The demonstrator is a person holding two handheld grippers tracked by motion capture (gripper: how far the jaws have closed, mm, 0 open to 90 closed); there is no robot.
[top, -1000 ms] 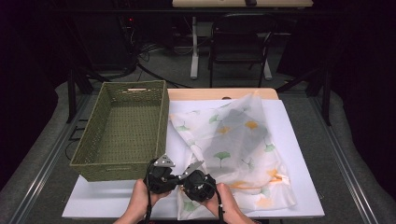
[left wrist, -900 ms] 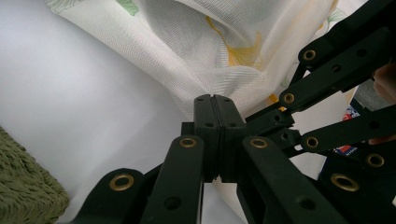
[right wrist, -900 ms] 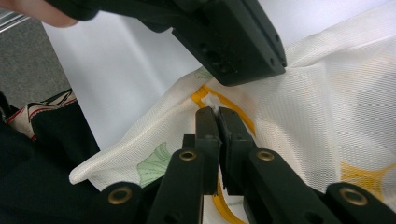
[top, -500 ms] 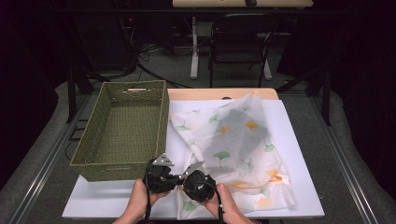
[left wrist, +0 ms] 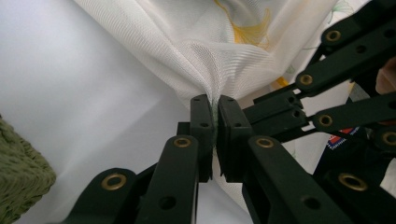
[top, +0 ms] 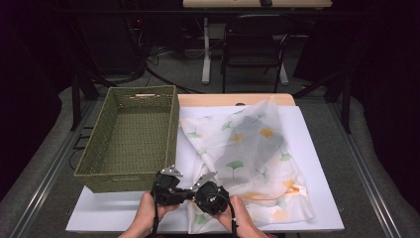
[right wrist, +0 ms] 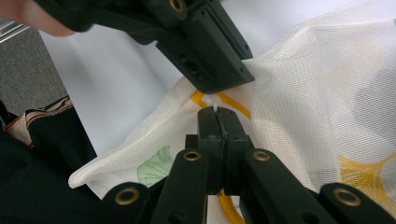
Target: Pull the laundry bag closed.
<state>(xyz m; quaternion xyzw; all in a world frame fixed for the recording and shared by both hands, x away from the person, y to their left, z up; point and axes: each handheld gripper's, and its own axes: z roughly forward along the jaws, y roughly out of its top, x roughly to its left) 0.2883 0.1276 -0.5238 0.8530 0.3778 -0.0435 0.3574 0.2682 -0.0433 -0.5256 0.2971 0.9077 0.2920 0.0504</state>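
A white mesh cloth [top: 247, 153] printed with green and yellow ginkgo leaves lies crumpled on the white board [top: 119, 210]. At the near edge a person's hands hold both grippers tip to tip over the cloth's near left corner. My left gripper [top: 185, 191] is shut on a gathered fold of the cloth [left wrist: 219, 70], which fans out above its jaws [left wrist: 215, 116]. My right gripper [top: 196, 190] is shut on a thin edge of the same cloth [right wrist: 299, 93], just below the left gripper's jaws [right wrist: 210, 56]. Its own tip [right wrist: 218, 116] shows a sliver of white between the pads.
A green woven basket [top: 133, 139] stands on the left of the board, close to the left gripper; its corner [left wrist: 18, 177] appears in the left gripper view. A chair [top: 252, 49] and a desk leg stand beyond the table's far edge.
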